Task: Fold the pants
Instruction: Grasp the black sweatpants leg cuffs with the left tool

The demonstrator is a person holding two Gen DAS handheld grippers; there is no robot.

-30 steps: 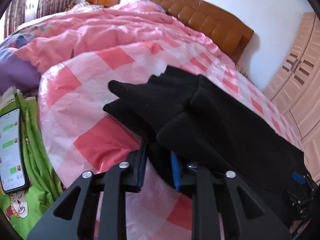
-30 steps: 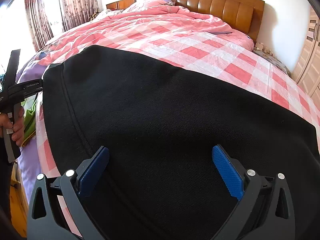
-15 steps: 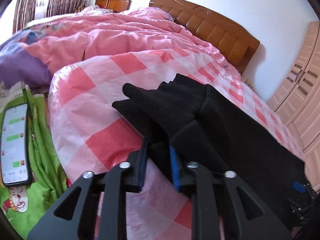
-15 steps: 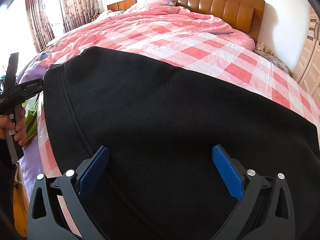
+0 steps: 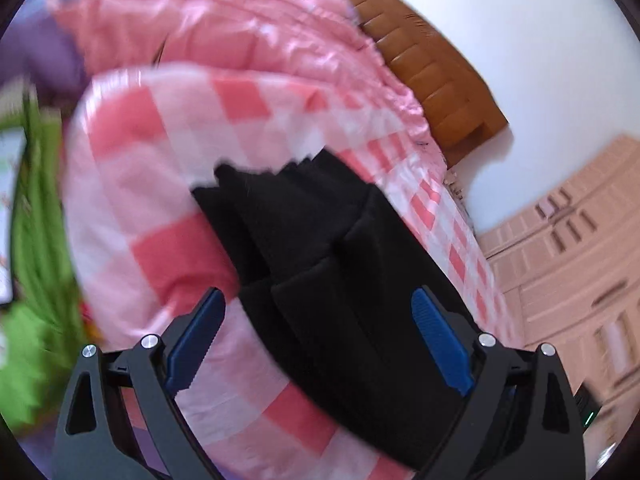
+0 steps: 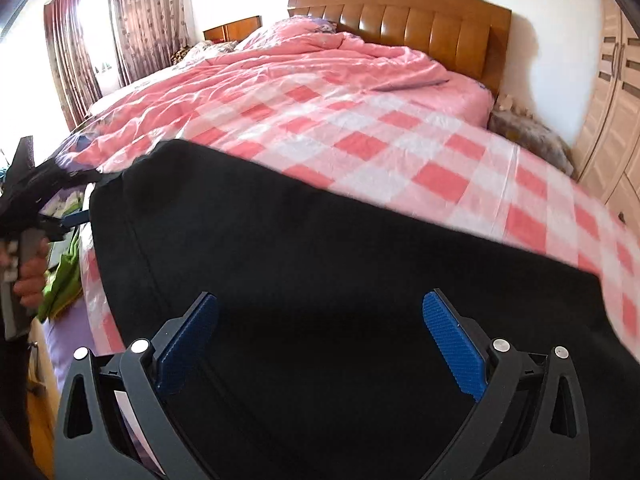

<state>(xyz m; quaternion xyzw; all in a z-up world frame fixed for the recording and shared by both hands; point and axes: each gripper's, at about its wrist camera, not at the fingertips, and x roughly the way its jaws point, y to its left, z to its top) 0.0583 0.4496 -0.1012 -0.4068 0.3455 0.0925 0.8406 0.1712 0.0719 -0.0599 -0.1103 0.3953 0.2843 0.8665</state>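
Under both grippers the black pants (image 6: 340, 280) lie on the checked bed cover (image 6: 400, 140), bunched in front of the left gripper (image 5: 316, 344), whose fingers are wide apart like the right gripper (image 6: 320, 344), so the folding looks only partly done.

A bed (image 6: 500, 92) bears a pink checked sheet (image 6: 400, 140), with black pants (image 6: 320, 280) lying on it.
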